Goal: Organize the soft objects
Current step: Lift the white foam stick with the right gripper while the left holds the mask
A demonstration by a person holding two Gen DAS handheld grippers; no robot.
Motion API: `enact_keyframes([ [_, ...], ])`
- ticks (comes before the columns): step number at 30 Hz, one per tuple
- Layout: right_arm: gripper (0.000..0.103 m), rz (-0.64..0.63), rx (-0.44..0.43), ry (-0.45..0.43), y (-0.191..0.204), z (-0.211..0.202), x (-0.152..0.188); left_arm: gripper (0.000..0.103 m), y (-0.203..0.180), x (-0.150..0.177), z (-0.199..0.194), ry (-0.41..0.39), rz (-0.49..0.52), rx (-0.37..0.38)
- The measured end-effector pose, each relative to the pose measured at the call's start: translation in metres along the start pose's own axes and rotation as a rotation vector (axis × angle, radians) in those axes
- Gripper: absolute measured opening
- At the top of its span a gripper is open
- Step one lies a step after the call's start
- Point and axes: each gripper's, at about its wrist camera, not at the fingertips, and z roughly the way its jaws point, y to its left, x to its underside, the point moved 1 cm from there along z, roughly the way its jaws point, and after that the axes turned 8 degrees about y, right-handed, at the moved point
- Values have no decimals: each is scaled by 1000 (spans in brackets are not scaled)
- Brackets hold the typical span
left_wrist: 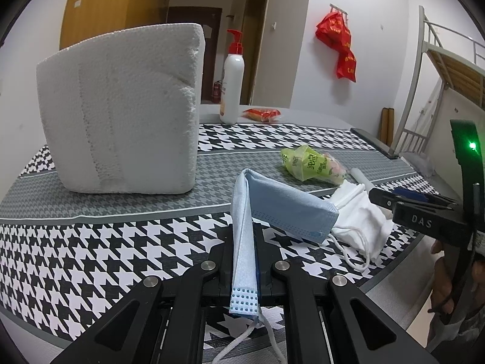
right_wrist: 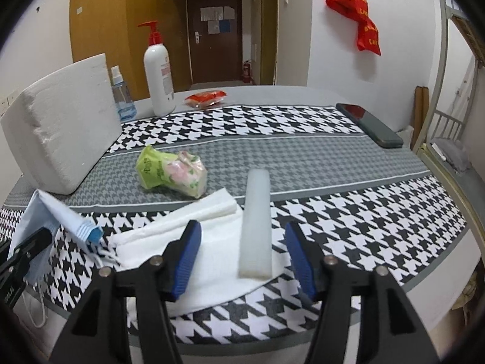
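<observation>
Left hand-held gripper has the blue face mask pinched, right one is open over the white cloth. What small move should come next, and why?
Probably lower the right hand-held gripper a little and close it on the white foam bar. Its jaws stand open on either side of the bar, which lies on the white cloth, while the left hand-held gripper is already shut on the blue face mask.

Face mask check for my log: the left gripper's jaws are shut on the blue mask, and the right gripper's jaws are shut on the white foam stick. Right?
Not quite. The left gripper does clamp the mask, but the right wrist view shows the right gripper open, its jaws either side of the foam stick.
</observation>
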Motion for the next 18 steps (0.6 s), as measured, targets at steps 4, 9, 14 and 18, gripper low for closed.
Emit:
enact_keyframes([
  [4,50,6,4,42,-3,10,0,9,1,0,0,1,1,3],
  [9,23,19,7,64,-4,14,-1,9,1,1,0,0,1,6],
  [14,20,26,-4,46,-5,9,-1,9,0,1,-2,-3,4,2],
  [18,20,32,-14,17,-7,-5,-2,9,0,1,-3,-6,2,-2],
])
